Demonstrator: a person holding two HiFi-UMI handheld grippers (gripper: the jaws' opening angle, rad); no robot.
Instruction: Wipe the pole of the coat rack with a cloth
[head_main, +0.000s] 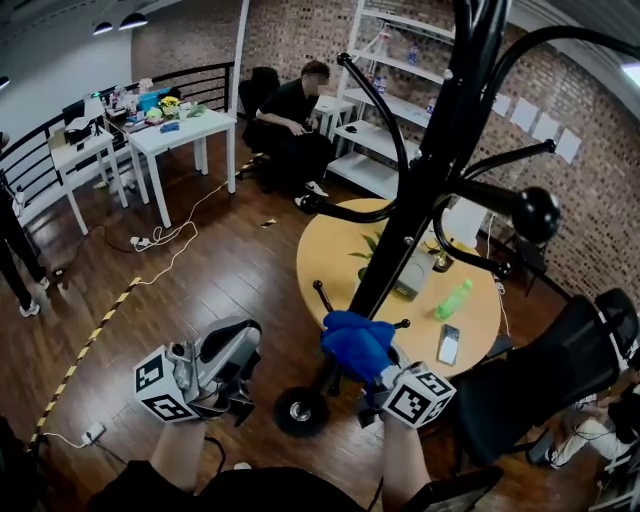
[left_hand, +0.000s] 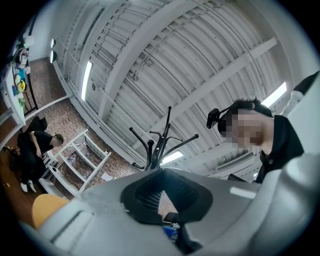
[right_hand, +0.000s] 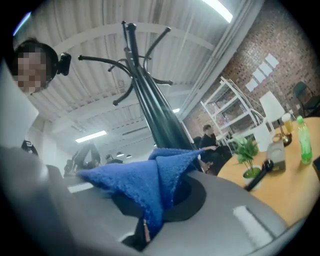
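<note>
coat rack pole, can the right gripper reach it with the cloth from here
Probably yes: the right gripper, shut on the blue cloth, sits right beside the lower pole, with nothing visible between them.

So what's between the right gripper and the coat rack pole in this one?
Only the blue cloth: the right gripper is shut on it, and it bunches against the lower pole, in head view and right gripper view.

Cloth (head_main: 357, 343) low at pole (head_main: 420, 195); round table (head_main: 330, 255) behind; base (head_main: 300, 411) below cloth.
</note>
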